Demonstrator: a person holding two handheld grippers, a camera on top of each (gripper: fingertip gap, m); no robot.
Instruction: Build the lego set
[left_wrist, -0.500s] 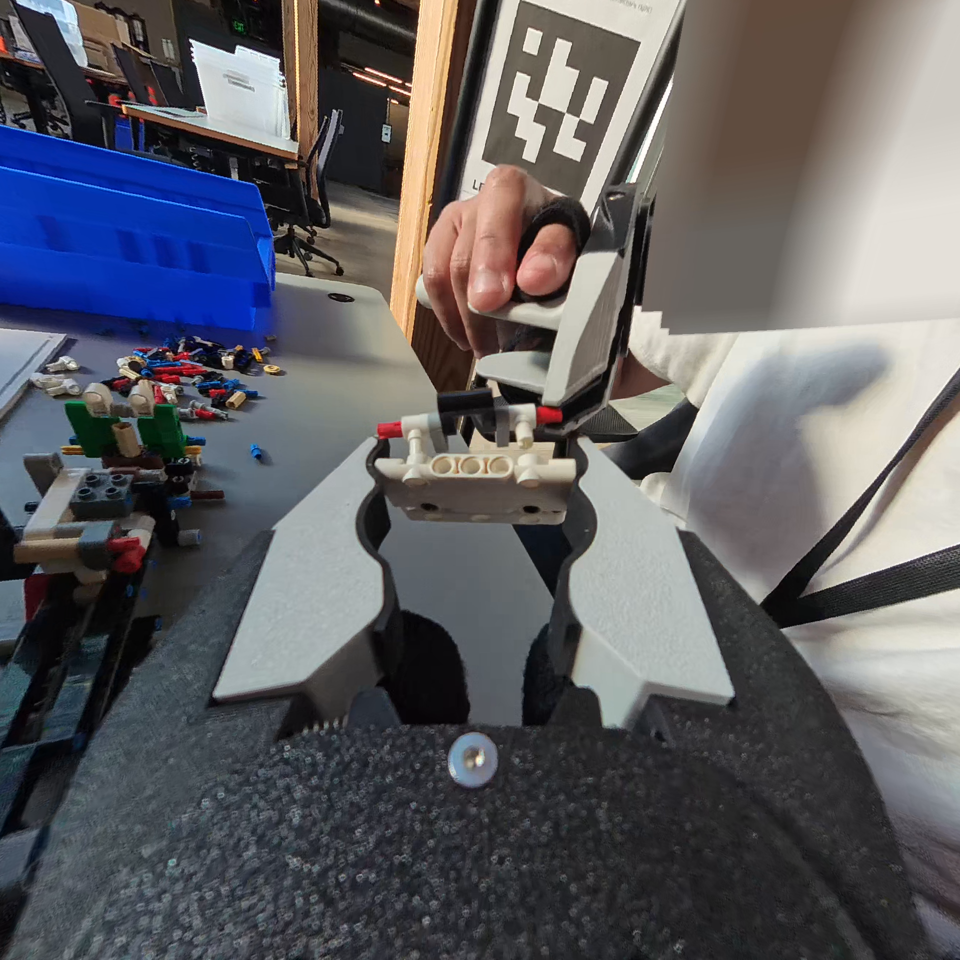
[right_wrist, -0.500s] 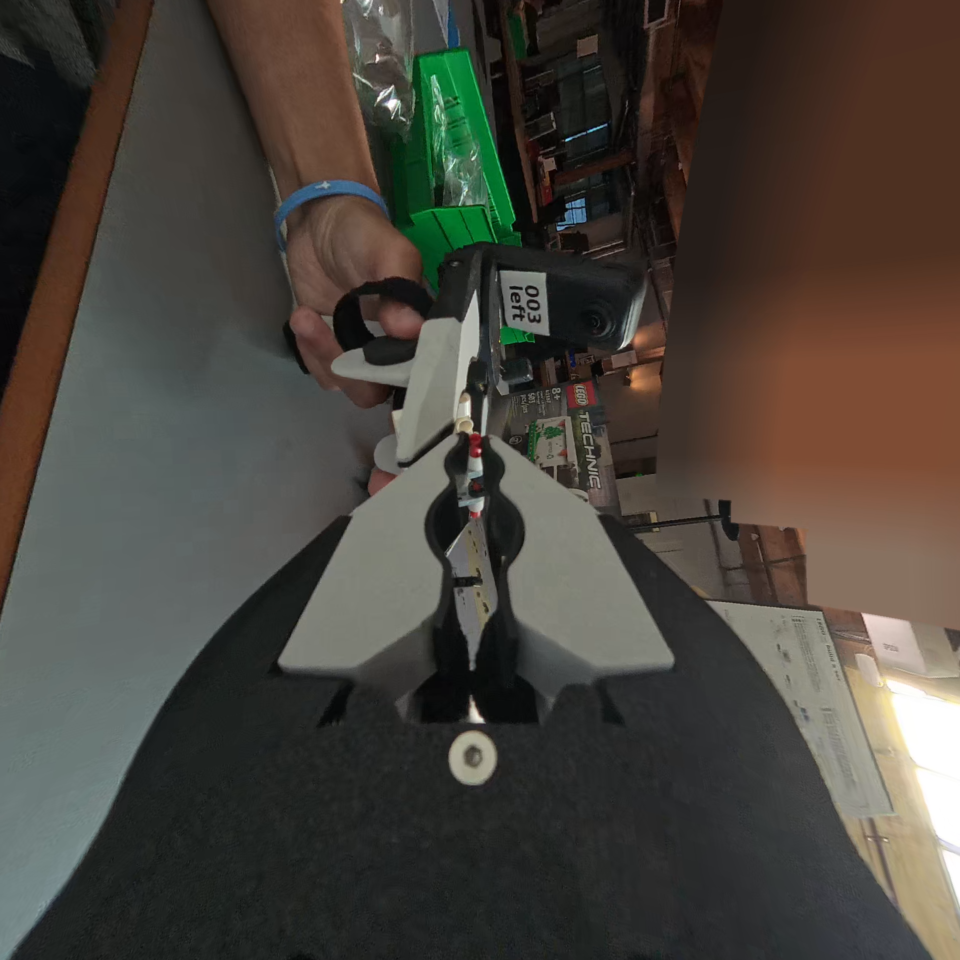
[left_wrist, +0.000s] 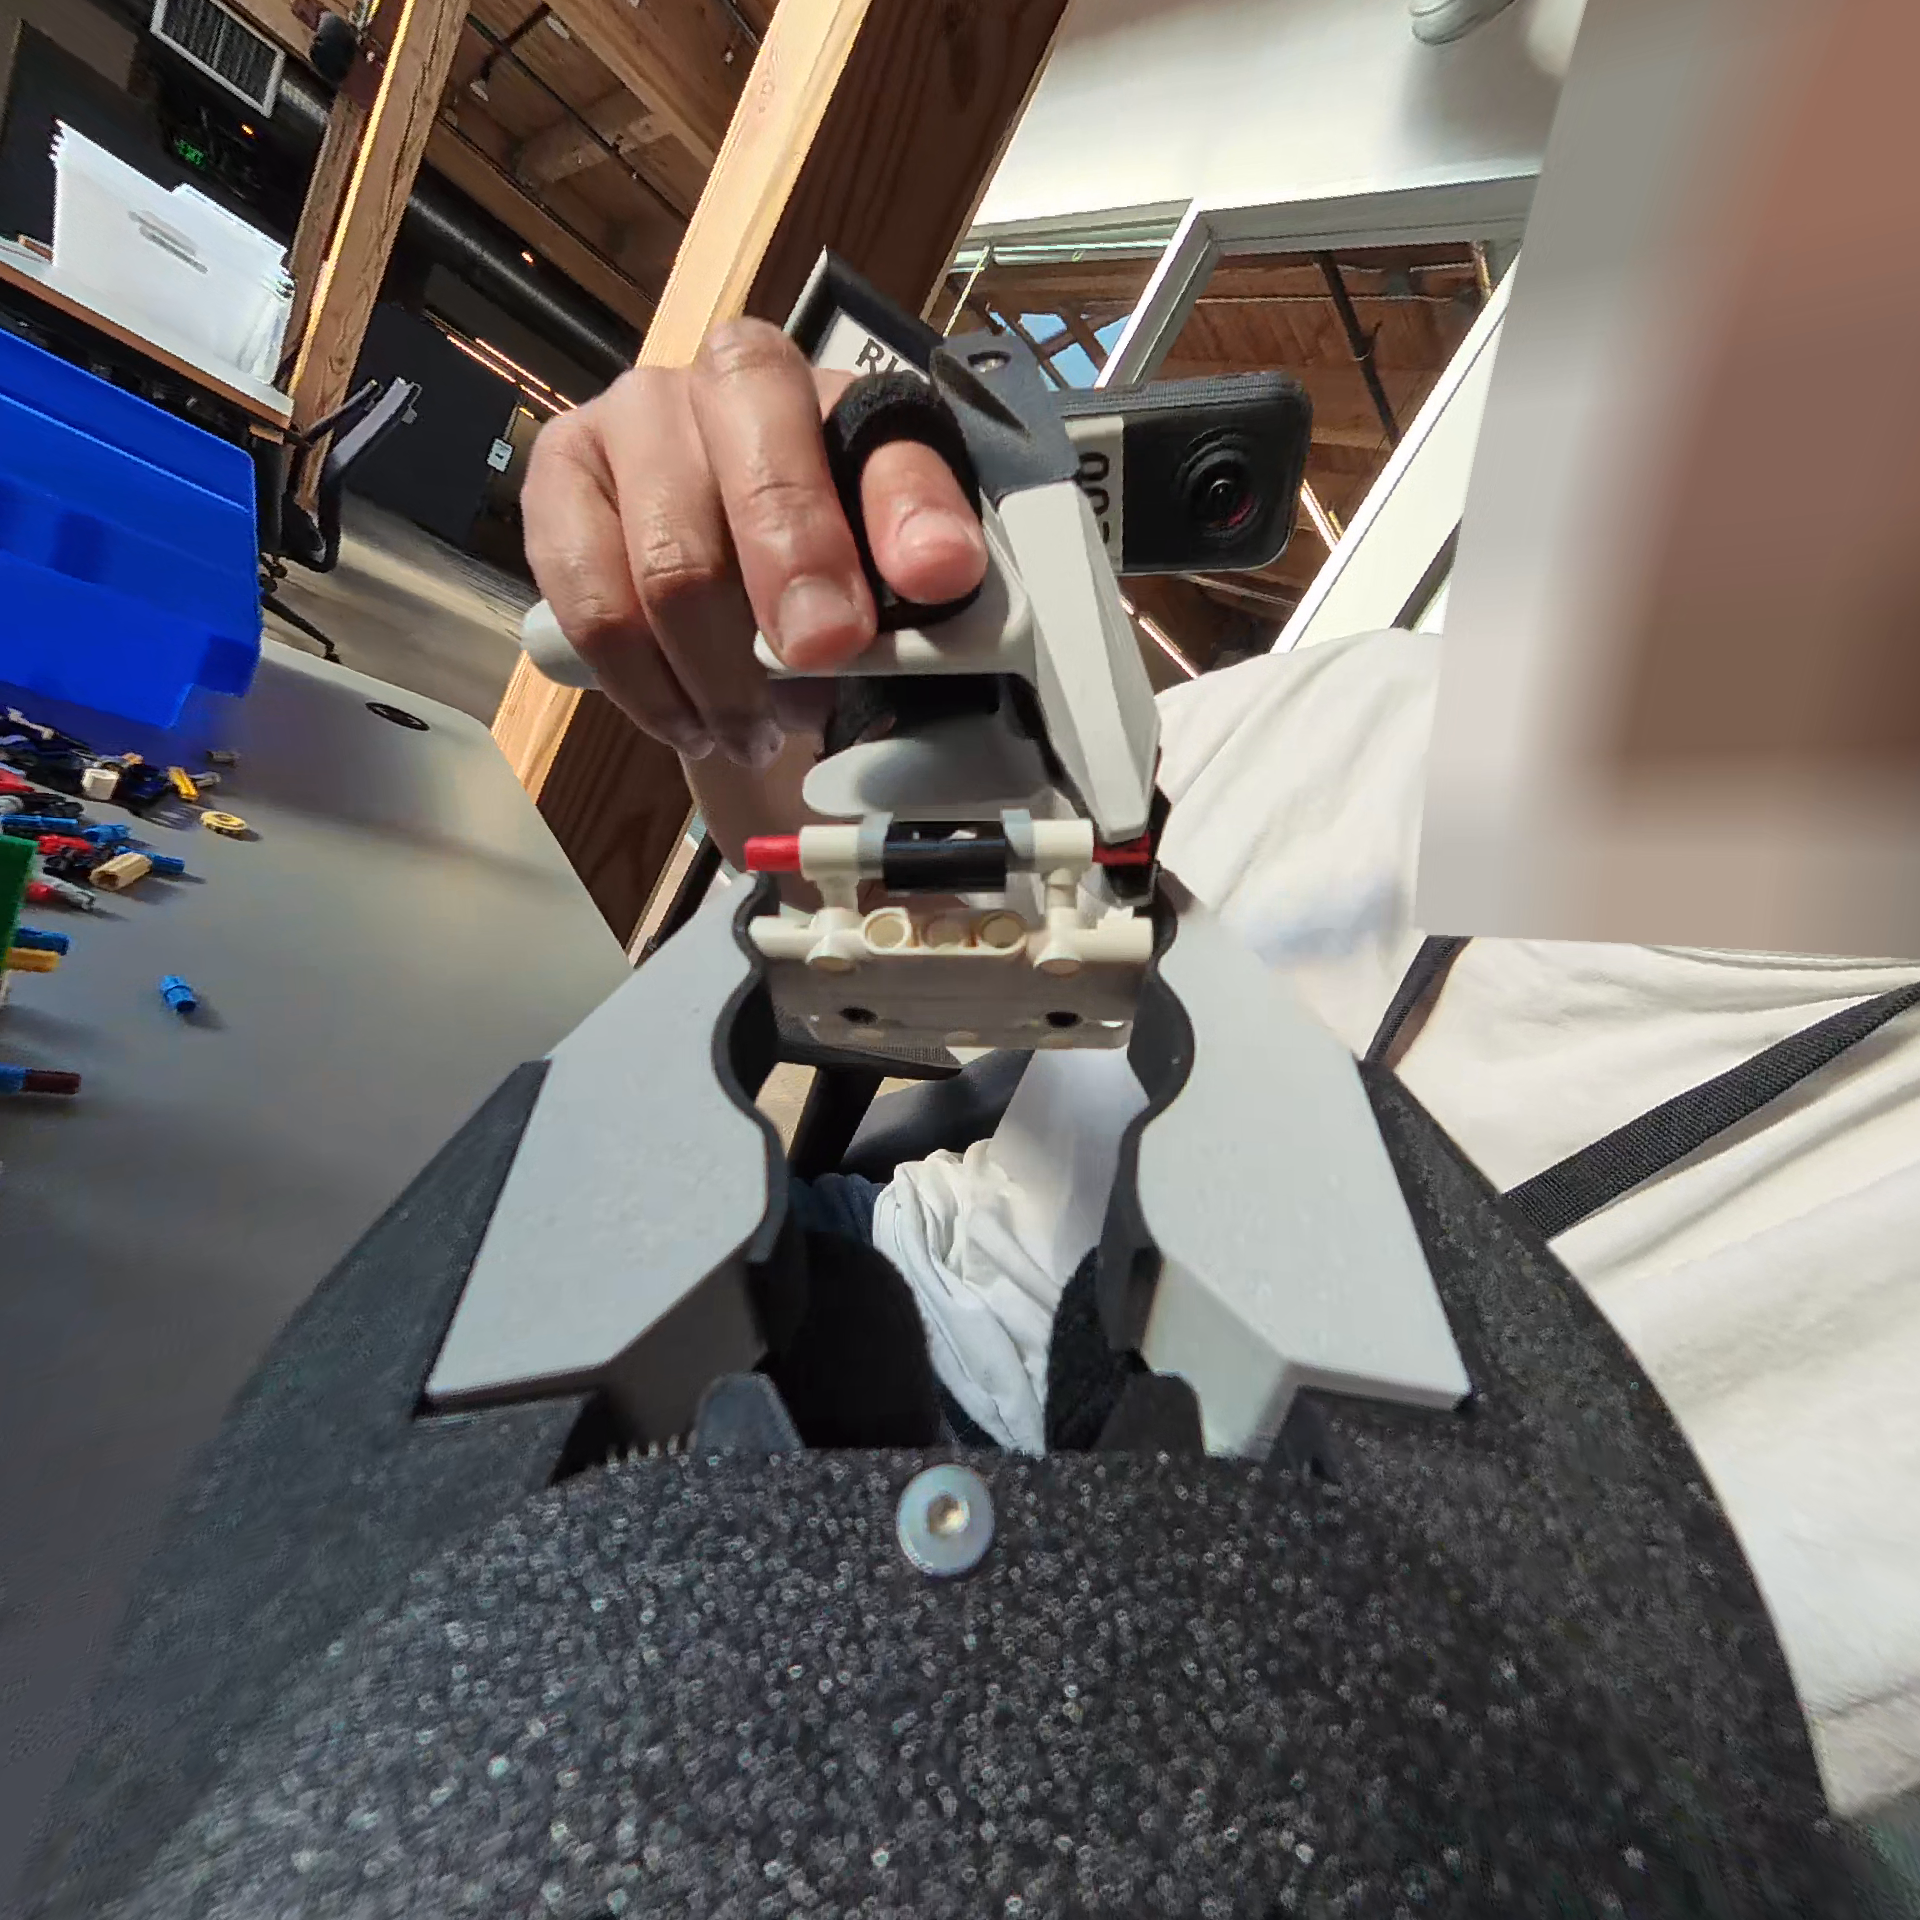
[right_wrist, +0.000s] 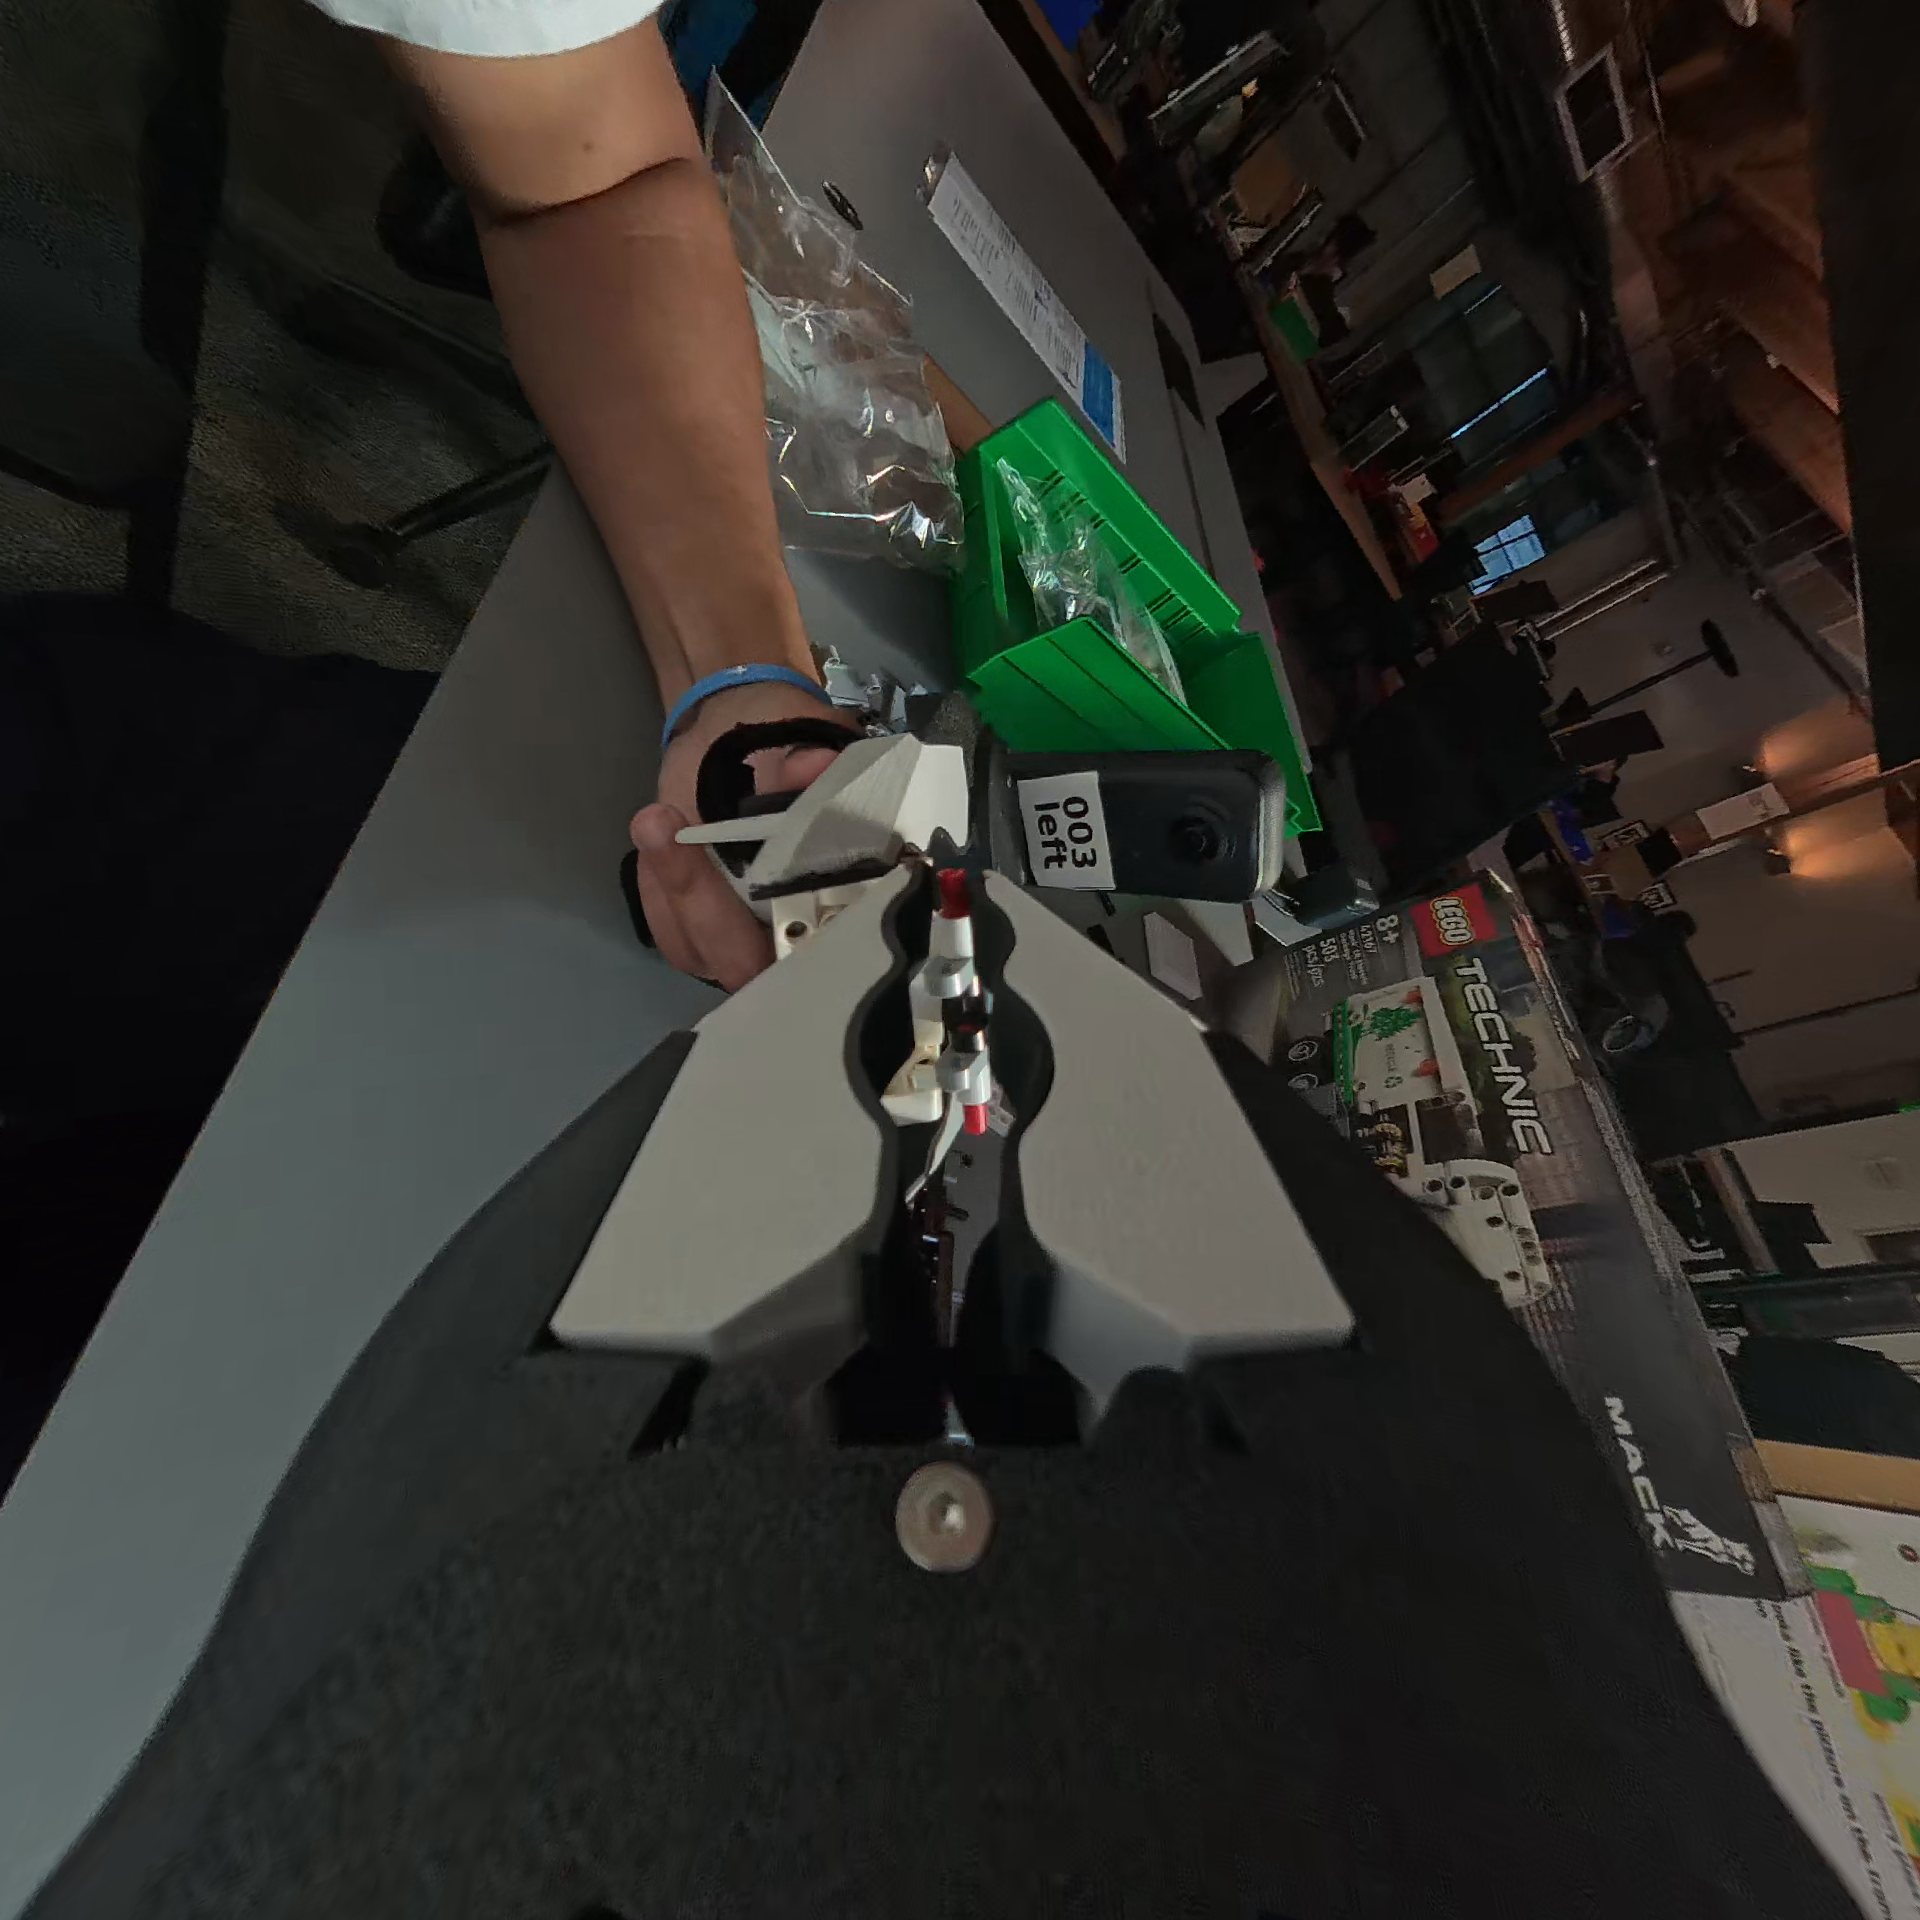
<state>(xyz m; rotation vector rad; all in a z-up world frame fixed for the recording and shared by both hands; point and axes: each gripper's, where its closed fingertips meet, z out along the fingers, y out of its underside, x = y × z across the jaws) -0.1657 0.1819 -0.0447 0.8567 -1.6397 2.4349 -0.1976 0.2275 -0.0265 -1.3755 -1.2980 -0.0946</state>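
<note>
The left gripper (left_wrist: 945, 987) tilts upward off the counter (left_wrist: 312, 935), its jaws pinching a white brick assembly (left_wrist: 940, 971) at 12 o'clock. The right gripper (right_wrist: 961, 894), jaws nearly pressed together, pinches its red axle (right_wrist: 948, 891); a hand (left_wrist: 717, 540) grips it from above.

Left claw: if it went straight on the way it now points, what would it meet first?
The left claw already grips a white brick assembly. Straight ahead, the right claw at the red axle end comes first, probably, with the hand close behind.
</note>
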